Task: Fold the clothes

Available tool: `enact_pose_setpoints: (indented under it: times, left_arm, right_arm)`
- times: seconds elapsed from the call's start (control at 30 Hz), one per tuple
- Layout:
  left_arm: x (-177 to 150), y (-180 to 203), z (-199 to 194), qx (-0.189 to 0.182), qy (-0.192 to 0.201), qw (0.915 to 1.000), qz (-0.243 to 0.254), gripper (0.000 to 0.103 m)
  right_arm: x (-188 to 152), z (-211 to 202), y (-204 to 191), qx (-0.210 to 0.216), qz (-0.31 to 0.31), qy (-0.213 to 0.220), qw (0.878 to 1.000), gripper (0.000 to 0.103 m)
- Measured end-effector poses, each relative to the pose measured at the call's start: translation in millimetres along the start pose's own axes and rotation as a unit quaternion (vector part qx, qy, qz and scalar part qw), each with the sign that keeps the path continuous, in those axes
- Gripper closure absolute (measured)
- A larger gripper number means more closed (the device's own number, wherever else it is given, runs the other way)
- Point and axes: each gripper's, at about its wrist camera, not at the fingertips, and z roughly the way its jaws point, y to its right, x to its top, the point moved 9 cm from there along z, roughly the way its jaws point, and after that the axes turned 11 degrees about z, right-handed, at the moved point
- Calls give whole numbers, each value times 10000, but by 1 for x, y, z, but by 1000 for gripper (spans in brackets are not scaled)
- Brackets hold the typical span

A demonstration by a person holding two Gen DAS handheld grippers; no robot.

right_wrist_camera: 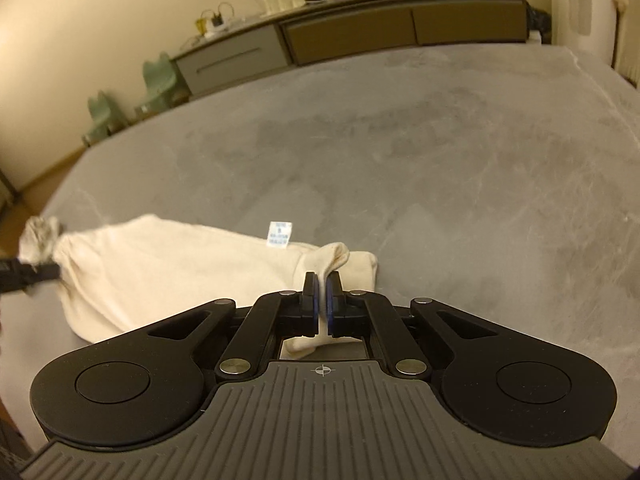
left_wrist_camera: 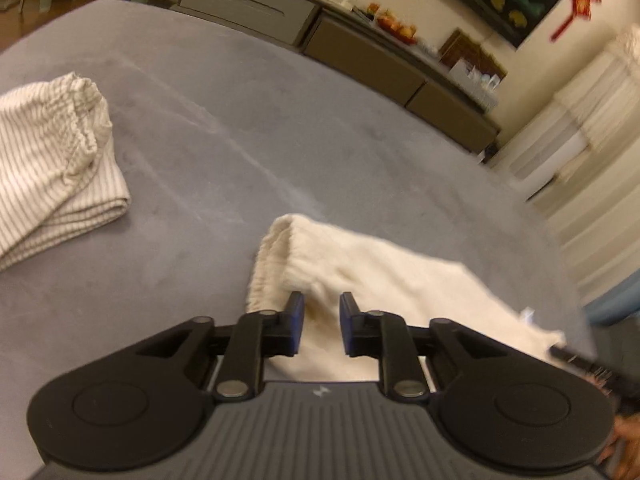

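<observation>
A cream garment (left_wrist_camera: pixel 372 276) with a gathered elastic end lies on the grey bed (left_wrist_camera: pixel 240 128). My left gripper (left_wrist_camera: pixel 321 304) hovers over that gathered end with its jaws apart; the cloth lies below the gap and the pads do not press on it. In the right wrist view the same cream garment (right_wrist_camera: pixel 168 272) stretches to the left, with a small white label (right_wrist_camera: pixel 279 234) on its far edge. My right gripper (right_wrist_camera: pixel 321 280) is shut on a pinched-up fold at the garment's right end. A folded striped garment (left_wrist_camera: pixel 52 152) rests at the left.
The grey bed (right_wrist_camera: pixel 440 152) stretches far ahead and to the right. A long low cabinet (right_wrist_camera: pixel 352 32) with bottles and fruit stands beyond it against the wall. Two pale green chairs (right_wrist_camera: pixel 160 80) stand on the floor at the left. A person's hand (left_wrist_camera: pixel 628 448) shows at the lower right.
</observation>
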Motion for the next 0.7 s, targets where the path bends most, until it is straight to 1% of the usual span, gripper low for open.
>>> enact_pose_setpoints:
  times: [0.07, 0.13, 0.2, 0.27, 0.33, 0.37, 0.4, 0.43, 0.53, 0.63, 0.7]
  left_arm:
    - [2, 3, 4, -113, 3, 9998, -160, 61]
    - [4, 6, 16, -107, -65, 9998, -155, 61]
    - [6, 9, 28, -98, -136, 9998, -143, 61]
    - [8, 8, 35, -10, -188, 9997, -152, 61]
    - [10, 6, 42, 83, -238, 9996, -161, 72]
    - [11, 6, 46, 129, -263, 9994, -166, 83]
    - [10, 4, 46, 196, -265, 9994, -122, 87]
    - [11, 5, 40, 250, -192, 9995, -54, 96]
    - [12, 9, 19, 407, 51, 9990, 155, 98]
    - [-11, 8, 6, 416, -147, 9984, 341, 98]
    - [-27, 6, -2, 419, -290, 9976, 465, 97]
  right_arm:
    - [5, -7, -6, 120, -49, 215, 9997, 101]
    - [9, -14, -12, 263, -67, 424, 9987, 101]
    - [4, -4, -7, 91, -16, 189, 9998, 101]
    - [-4, 7, -4, -54, -50, -47, 10000, 99]
    - [-9, 13, -4, -129, -169, -170, 9996, 98]
    - [-11, 15, -4, -151, -232, -206, 9994, 98]
    - [-12, 16, -4, -181, -261, -228, 9992, 98]
    - [-12, 17, -3, -191, -254, -241, 9992, 98]
    - [-8, 14, 0, -147, -138, -183, 9996, 98]
    - [0, 5, 3, -20, -24, -10, 10000, 98]
    - [0, 7, 10, -89, 46, -70, 9999, 98]
